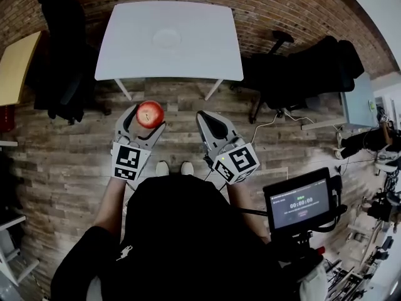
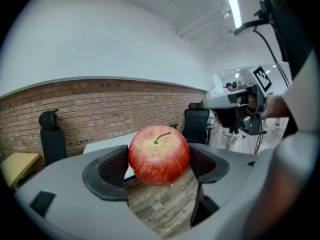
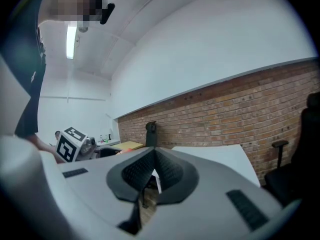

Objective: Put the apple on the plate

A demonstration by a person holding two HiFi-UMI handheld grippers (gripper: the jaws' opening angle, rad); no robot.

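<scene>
Brick wall [image 1: 282,5] behind, plank floor [image 1: 69,149] below; white table [image 1: 207,49] ahead w/ plate [image 1: 166,38] abt at its centre, clear of all edges. L forearm stretched fwd, left gripper [image 1: 145,119] roughly level, nose dipped slightly, jaws wide and clamped on both sides of apple [image 1: 150,113], stem up, in air over floor just short of table's near edge. R forearm fwd alongside, right gripper [image 1: 210,123] near level, jaws together, nothing btwn them.

Red apple [image 2: 159,155] with yellow flecks, white table [image 1: 200,55], white plate [image 1: 166,38], red-brown brick wall [image 2: 100,109], brown plank floor [image 1: 62,143].
</scene>
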